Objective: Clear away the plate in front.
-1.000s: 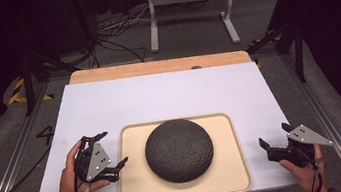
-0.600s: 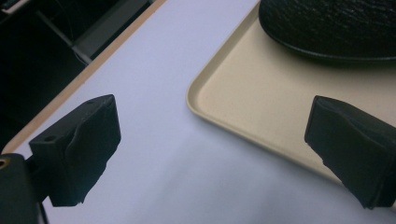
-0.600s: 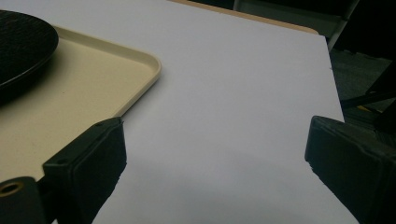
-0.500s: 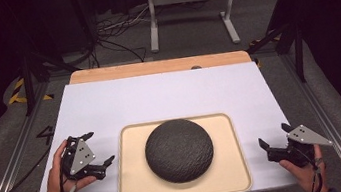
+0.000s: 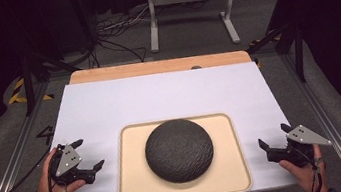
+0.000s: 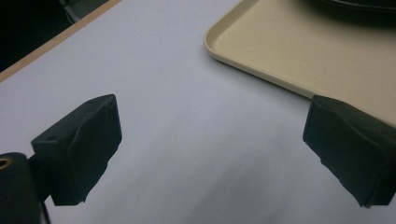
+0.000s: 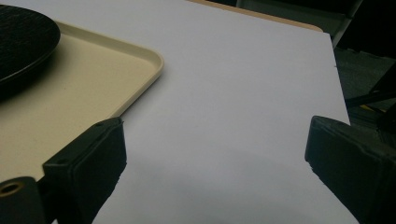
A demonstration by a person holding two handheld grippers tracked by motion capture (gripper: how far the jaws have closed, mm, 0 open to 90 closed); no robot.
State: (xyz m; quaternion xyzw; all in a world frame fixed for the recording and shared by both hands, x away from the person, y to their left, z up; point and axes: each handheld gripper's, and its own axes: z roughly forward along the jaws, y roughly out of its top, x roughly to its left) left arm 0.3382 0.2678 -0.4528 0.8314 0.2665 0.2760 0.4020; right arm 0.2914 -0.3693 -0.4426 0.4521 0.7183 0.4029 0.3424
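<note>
A dark, textured round dome point(image 5: 179, 149) sits in the middle of a beige tray point(image 5: 135, 181) near the table's front edge. My left gripper point(image 5: 90, 152) rests on the white tabletop just left of the tray, open and holding nothing. In the left gripper view its jaws point(image 6: 215, 149) stand wide apart over bare white surface, with the tray's corner point(image 6: 261, 46) ahead and the dome's edge point(image 6: 355, 3) at the top. My right gripper point(image 5: 272, 134) lies open to the right of the tray. The right gripper view has the gripper point(image 7: 217, 158) over white surface, with the tray point(image 7: 107, 74) and dome point(image 7: 23, 42) at left.
The white sheet point(image 5: 168, 96) covers a wooden tabletop whose far edge point(image 5: 154, 68) shows. Metal rails run along both sides of the table. Beyond it are a dark floor with cables point(image 5: 114, 33) and a metal stand point(image 5: 190, 2).
My left gripper has slid to the left, away from the tray, and stays open. The right gripper, the tray and the dome have not moved.
</note>
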